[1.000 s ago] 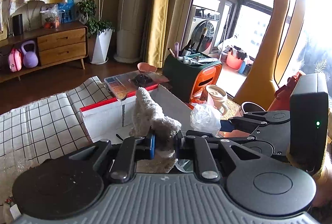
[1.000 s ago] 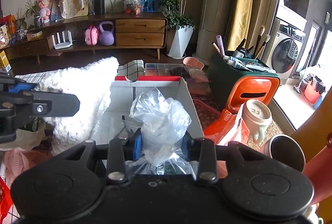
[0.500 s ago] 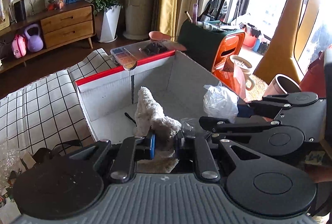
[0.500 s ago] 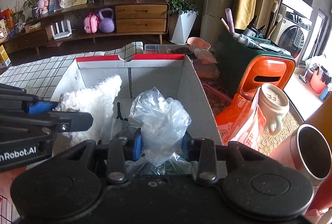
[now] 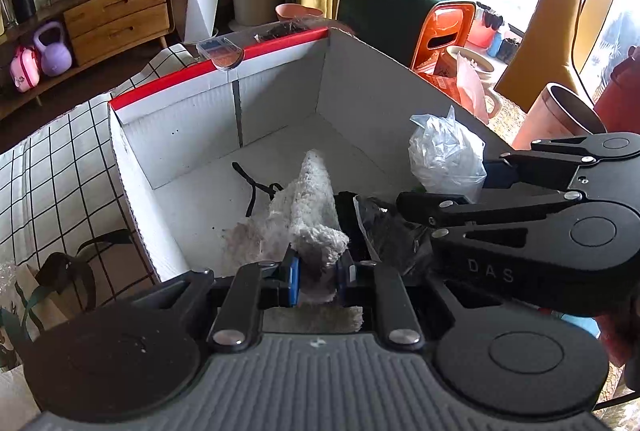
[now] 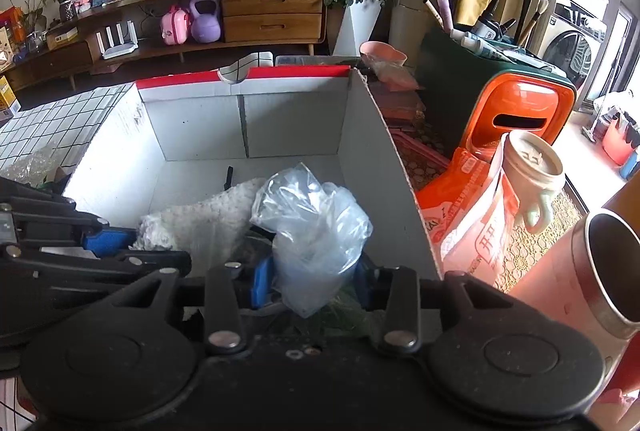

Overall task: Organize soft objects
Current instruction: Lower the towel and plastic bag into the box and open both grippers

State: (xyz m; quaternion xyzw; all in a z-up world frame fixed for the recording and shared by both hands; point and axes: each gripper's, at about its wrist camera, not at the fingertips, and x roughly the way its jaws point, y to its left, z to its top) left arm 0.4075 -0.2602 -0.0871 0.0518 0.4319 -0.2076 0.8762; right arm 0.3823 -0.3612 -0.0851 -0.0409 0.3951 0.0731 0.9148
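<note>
Your left tool (image 5: 316,273) is pinching the lower end of a white fluffy cloth (image 5: 310,207), whose long axis runs straight ahead of the tool, tip leaning toward the far wall of the cardboard box (image 5: 180,103). Your right tool (image 6: 314,283) is pinching a crumpled clear plastic bag (image 6: 312,227), which bulges just ahead of its fingers. Both loads hang inside the box opening, above its floor. A dark plastic-wrapped bundle (image 5: 384,227) lies in the box between the two tools, and a black cord (image 5: 250,183) lies ahead of the left tool. The right tool sits close beside the left; judged from this, each load can drop directly below its own tool.
</note>
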